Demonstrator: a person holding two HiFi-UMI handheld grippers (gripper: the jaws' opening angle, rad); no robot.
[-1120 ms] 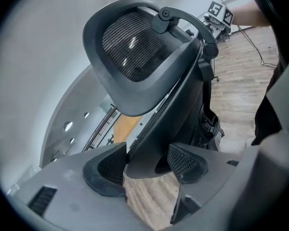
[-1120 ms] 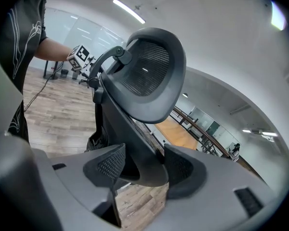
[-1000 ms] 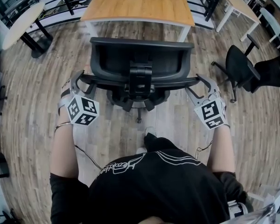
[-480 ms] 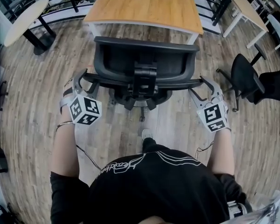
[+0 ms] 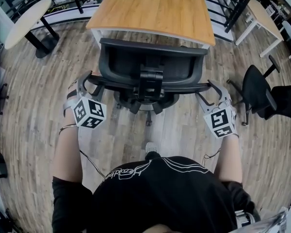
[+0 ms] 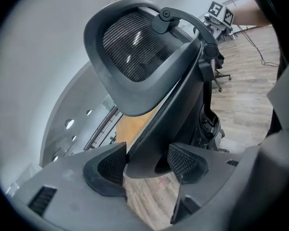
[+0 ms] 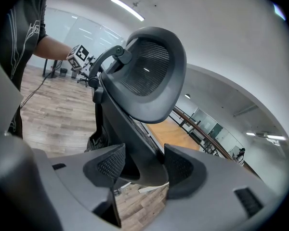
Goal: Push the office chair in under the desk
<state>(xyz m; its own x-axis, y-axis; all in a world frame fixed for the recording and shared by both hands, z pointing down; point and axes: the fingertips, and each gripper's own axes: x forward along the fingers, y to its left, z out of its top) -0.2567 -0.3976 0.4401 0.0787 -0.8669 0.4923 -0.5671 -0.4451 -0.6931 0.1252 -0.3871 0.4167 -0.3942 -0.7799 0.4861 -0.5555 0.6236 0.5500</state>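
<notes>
The left tool point(image 5: 85, 80) and right tool point(image 5: 214, 88) are each clamping a side edge of the office chair point(image 5: 150, 62) backrest. The chair is standing on the floor point(image 5: 34, 106), right at the counter point(image 5: 155, 8) near edge. The push is looking underway, with the final tuck-in probably remaining.

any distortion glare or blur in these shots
head view: heavy fisheye, floorboards and desk edges curve; left gripper view: dark vignette corners, bright spots on the office chair mesh; right gripper view: same vignette, bright ceiling strips, no blur
</notes>
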